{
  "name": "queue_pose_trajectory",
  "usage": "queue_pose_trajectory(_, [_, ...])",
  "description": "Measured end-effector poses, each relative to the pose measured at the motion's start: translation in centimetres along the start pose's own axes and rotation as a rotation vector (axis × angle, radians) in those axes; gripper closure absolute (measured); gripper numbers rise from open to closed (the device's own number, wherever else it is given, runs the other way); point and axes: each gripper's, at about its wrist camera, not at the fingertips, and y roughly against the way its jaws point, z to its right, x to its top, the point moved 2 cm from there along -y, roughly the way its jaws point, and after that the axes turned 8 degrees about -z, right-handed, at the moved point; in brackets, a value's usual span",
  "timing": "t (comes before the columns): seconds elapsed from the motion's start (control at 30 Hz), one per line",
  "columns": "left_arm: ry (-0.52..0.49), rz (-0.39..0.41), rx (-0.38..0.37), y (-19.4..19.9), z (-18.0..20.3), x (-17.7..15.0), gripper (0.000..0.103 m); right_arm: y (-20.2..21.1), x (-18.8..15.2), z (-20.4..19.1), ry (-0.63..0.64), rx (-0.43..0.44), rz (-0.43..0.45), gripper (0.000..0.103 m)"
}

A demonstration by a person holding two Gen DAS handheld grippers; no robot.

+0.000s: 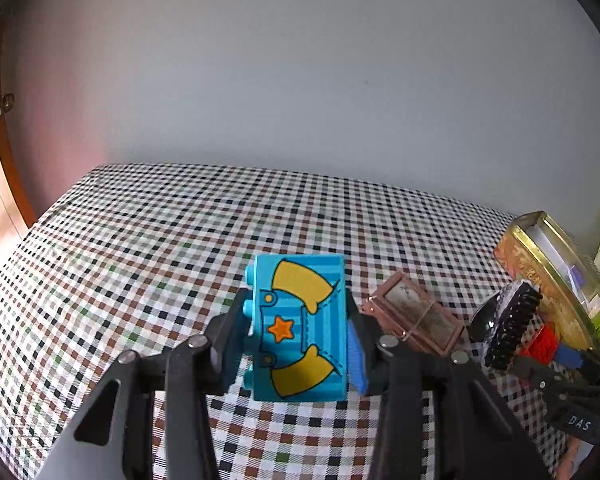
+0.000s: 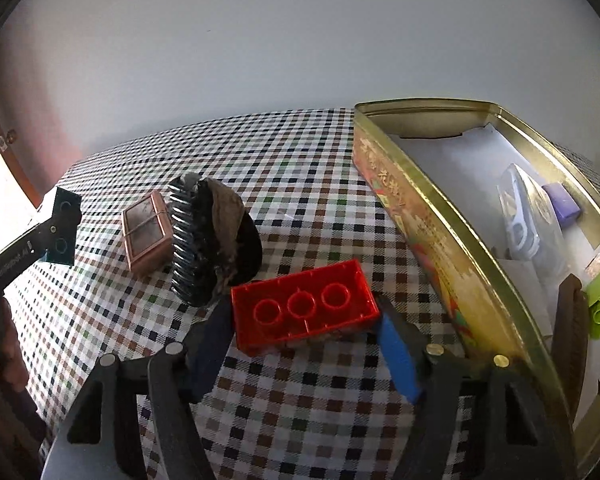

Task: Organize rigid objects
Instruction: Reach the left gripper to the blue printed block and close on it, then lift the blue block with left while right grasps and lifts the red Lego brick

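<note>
Item: red hollow plastic building brick (image 2: pixel 306 306), underside up on the checked tablecloth (image 2: pixel 300 400), just beside the open gold tin box (image 2: pixel 452 248). Right gripper (image 2: pixel 306 344) straddles it, jaws apart, pads seemingly not yet pressing. Advice: centre the pads on the short ends before squeezing. Left gripper (image 1: pixel 300 336): clamped on a turquoise printed plastic brick (image 1: pixel 300 328), held above the cloth.
</note>
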Motion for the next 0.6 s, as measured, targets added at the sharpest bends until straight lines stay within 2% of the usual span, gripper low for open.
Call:
queue_pose_trajectory(0.1, [0.020,0.008,-0.003,0.1,-0.3,0.2,0.061,0.4,-0.1,0.4,-0.008,0.055,0.021,0.033])
queue_pose_trajectory(0.17, [0.033,0.018,-0.007,0.1,-0.5,0.0,0.061,1.2,-0.2,0.8,-0.022,0.077,0.070,0.033])
queue_pose_trajectory(0.3, [0.051,0.065,-0.006,1.1,-0.4,-0.2,0.061,3.0,-0.2,0.5,-0.026,0.076,0.193,0.033])
queue_pose_trajectory(0.43, [0.015,0.131,0.015,2.5,1.3,-0.6,0.061,5.3,-0.5,-0.1,-0.014,0.080,0.308,0.033])
queue_pose_trajectory(0.6, [-0.004,0.151,0.014,3.3,2.7,-0.9,0.061,6.6,-1.0,-0.6,-0.006,0.057,0.365,0.033])
